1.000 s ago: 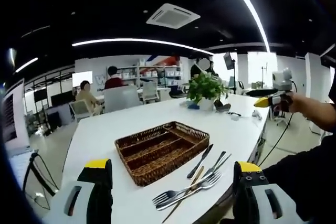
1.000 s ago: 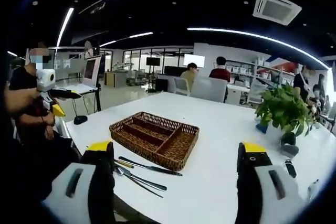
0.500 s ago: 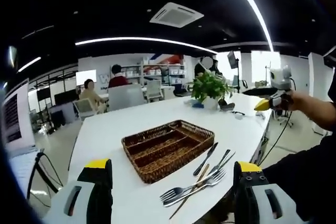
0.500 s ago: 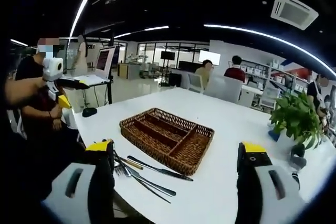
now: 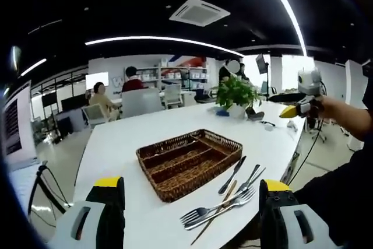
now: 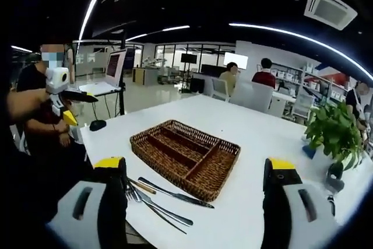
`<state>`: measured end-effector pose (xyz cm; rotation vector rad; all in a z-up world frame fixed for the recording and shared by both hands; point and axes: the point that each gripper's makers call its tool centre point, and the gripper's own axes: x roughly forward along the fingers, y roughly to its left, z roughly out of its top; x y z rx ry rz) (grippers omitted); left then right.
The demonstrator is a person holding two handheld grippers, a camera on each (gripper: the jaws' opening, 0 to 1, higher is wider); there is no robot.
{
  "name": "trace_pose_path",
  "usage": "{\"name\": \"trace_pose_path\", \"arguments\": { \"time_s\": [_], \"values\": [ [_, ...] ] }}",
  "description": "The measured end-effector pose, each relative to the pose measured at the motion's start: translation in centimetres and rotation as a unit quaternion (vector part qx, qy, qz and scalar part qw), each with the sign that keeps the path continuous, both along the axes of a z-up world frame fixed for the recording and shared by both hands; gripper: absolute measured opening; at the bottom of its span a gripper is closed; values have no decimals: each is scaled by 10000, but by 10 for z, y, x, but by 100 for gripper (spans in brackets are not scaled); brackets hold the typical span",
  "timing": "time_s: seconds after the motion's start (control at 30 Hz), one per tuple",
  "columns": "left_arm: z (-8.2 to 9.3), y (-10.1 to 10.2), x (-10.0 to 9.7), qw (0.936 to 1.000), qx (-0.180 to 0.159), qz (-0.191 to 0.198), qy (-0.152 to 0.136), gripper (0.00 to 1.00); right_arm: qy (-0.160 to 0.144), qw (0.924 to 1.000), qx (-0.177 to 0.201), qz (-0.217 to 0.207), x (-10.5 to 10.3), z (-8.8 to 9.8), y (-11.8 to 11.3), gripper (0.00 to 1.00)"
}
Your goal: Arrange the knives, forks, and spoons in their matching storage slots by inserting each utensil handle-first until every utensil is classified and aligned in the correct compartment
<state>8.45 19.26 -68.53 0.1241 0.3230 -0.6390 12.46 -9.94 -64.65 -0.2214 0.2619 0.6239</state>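
Woven wicker tray [image 5: 189, 161], brown, rough, matt, at centre frame of the left gripper view. Worktop [image 5: 145, 132] white, smooth, faintly glossy. Forks [image 5: 218, 208] at lower centre right: polished metal, shiny. Knife [image 6: 175, 192] at lower centre of the right gripper view: bright metal blade, dark handle. One utensil handle [image 6: 141, 186] wood-like, tan. Left tool [image 5: 192, 214] and right tool [image 6: 195, 208]: matt black jaws, yellow glossy tips, grey plastic bodies.
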Motion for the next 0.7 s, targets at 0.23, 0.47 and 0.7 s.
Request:
{"name": "trace_pose_path", "arguments": {
  "time_s": [0.23,0.47,0.7],
  "values": [
    [10,-5,20,9996,122,-163,-175,100,-145,9998,-92,-57,6,3,-10,99],
    [26,5,29,9990,86,-161,-408,100,-189,9992,-69,-341,8,13,-24,99],
    [9,-6,29,9988,134,-316,-348,100,-365,9987,-47,-358,3,26,-31,99]
  ]
}}
